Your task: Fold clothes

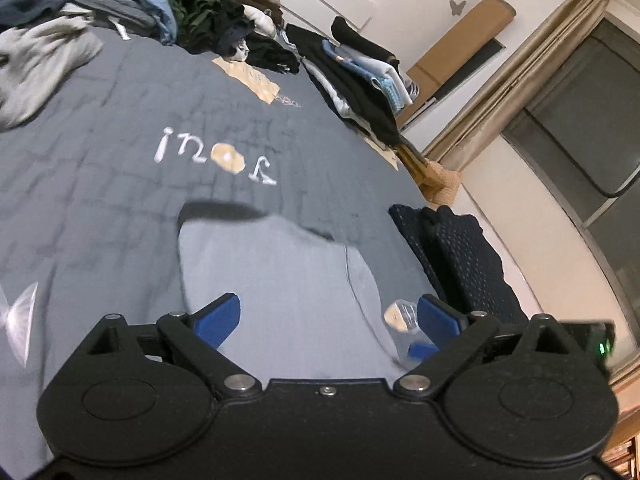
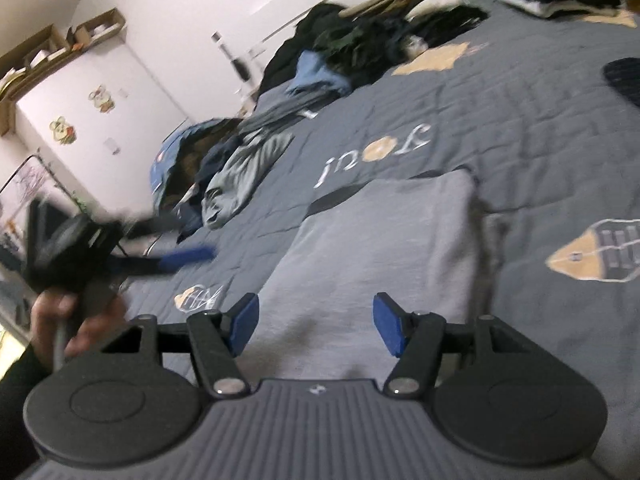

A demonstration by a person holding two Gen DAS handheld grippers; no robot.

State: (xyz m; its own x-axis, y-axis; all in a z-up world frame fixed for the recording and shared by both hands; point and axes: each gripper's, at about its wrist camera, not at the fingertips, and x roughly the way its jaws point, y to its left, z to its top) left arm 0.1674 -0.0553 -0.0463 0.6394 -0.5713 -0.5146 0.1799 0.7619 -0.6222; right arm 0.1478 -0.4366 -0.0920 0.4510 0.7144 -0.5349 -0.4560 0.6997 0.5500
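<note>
Overhead, both tongs (image 1: 328, 318) (image 2: 316, 326) spread, empty — grey garment (image 1: 280, 272) flat on quilt (image 1: 100, 140), seemingly folded; clothes heap (image 1: 192, 12) behind.

The only writing I can make out is stitched in white on the dark blue-grey bedspread (image 1: 120, 128): a short word (image 1: 218, 156) seen upside down from both my wrist cameras, its letters looking like "j", a tan round patch standing in for an "o", then "n" and "i", though I cannot settle the exact reading. A smaller reddish embroidered scribble (image 1: 287, 101) beside a tan patch is too blurred to read
</note>
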